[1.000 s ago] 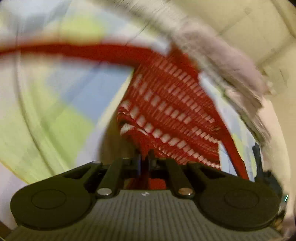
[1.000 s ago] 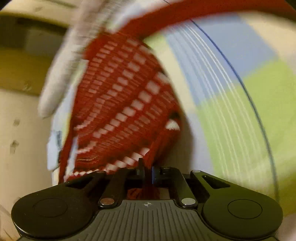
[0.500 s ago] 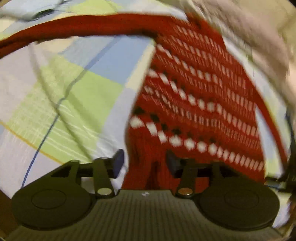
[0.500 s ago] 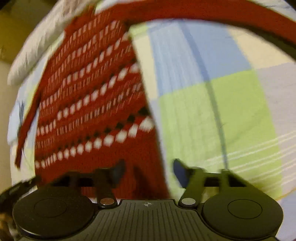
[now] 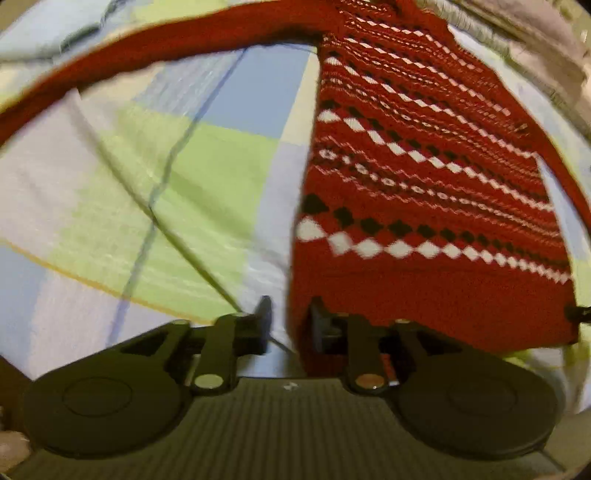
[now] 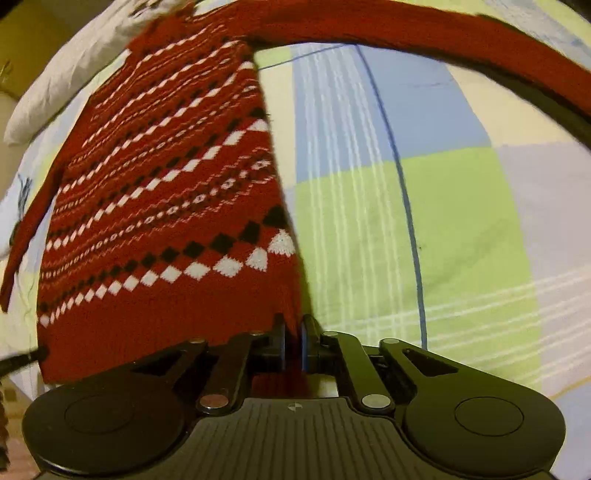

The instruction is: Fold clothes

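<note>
One big checked bedsheet (image 5: pixel 192 177) fills most of both views, squares of blue, lime green, pale lilac and cream with thin blue and white lines running through it, a few soft creases on the left-wrist side. At the far edge there's a greyish-white pillow or rolled blanket (image 6: pixel 74 70), hard to say which since it's blurry.

Next up is the red sweater (image 5: pixel 424 192), spread flat on the sheet with its hem towards the cameras. It's knitted with rows of white and black diamonds, big ones near the hem and finer rows further up. One long red sleeve (image 5: pixel 147 51) stretches out to the left across the far part of the sheet in the left wrist view, and the other sleeve (image 6: pixel 443 33) runs off to the right in the right wrist view.

Down to the small stuff. The left gripper (image 5: pixel 288 321) sits at the near left corner of the hem, its jaws apart; the right-hand finger is against or under the red edge, the left one is over bare sheet. The right gripper (image 6: pixel 293 339) is at the near right corner, and its jaws are squeezed together with a strip of the red knit pinched between them.
</note>
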Action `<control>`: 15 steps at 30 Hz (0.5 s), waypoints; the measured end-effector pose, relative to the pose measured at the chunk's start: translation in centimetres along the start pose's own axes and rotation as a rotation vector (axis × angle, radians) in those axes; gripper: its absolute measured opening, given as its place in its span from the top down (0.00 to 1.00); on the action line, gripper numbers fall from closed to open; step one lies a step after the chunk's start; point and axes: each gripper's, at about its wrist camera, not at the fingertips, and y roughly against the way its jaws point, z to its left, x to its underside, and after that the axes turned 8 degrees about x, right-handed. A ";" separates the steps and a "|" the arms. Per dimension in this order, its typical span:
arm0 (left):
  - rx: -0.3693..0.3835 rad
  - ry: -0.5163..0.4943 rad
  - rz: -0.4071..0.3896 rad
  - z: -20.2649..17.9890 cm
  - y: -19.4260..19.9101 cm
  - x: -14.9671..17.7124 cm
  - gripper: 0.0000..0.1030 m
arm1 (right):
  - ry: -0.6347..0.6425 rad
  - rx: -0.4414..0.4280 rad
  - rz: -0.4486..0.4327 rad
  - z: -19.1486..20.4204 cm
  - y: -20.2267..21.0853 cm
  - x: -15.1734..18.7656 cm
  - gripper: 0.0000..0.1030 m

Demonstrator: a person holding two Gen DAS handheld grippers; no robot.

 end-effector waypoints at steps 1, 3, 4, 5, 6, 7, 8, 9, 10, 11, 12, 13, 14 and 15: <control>-0.013 -0.008 -0.034 -0.1 0.7 -0.4 0.76 | 0.013 0.015 -0.007 0.2 0.3 -0.2 0.62; -0.019 -0.002 -0.120 0.1 2.3 -1.3 0.78 | 0.054 0.025 -0.077 1.1 0.7 -0.9 0.62; -0.006 0.015 -0.160 0.0 2.5 -1.9 0.79 | 0.076 0.027 -0.120 1.6 0.9 -1.3 0.62; 0.012 0.033 -0.200 -0.3 2.5 -2.6 0.79 | 0.099 0.029 -0.163 2.2 1.1 -1.7 0.62; 0.031 0.035 -0.209 -0.7 2.0 -3.2 0.79 | 0.122 0.031 -0.206 2.7 1.2 -2.1 0.62; 0.050 0.027 -0.201 -1.2 1.2 -3.7 0.79 | 0.144 0.033 -0.249 3.2 1.4 -2.5 0.62; 0.056 0.008 -0.185 -1.9 0.0 -4.3 0.79 | 0.167 0.035 -0.292 3.7 1.6 -2.9 0.62; 0.052 -0.019 -0.159 -2.6 -1.2 -4.5 0.79 | 0.193 0.026 -0.315 4.2 1.3 -3.0 0.63; 0.038 -0.034 -0.118 -3.0 -2.3 -4.3 0.79 | 0.225 0.017 -0.302 4.8 0.4 -2.7 0.63; 0.020 -0.040 -0.070 -3.4 -3.5 -4.0 0.79 | 0.257 0.014 -0.272 5.4 -0.7 -2.3 0.63; 0.007 -0.033 -0.065 -3.6 -3.9 -3.6 0.79 | 0.226 0.007 -0.267 4.6 -1.1 -2.2 0.63; 0.008 -0.010 -0.071 -3.5 -3.6 -3.4 0.79 | 0.143 -0.002 -0.280 2.7 -0.9 -2.2 0.63; 0.024 0.027 -0.056 -3.2 -3.2 -3.3 0.79 | 0.061 -0.012 -0.293 0.8 -0.8 -2.3 0.63; 0.037 0.061 -0.043 -2.9 -2.8 -3.3 0.79 | -0.021 -0.021 -0.305 -1.0 -0.6 -2.4 0.63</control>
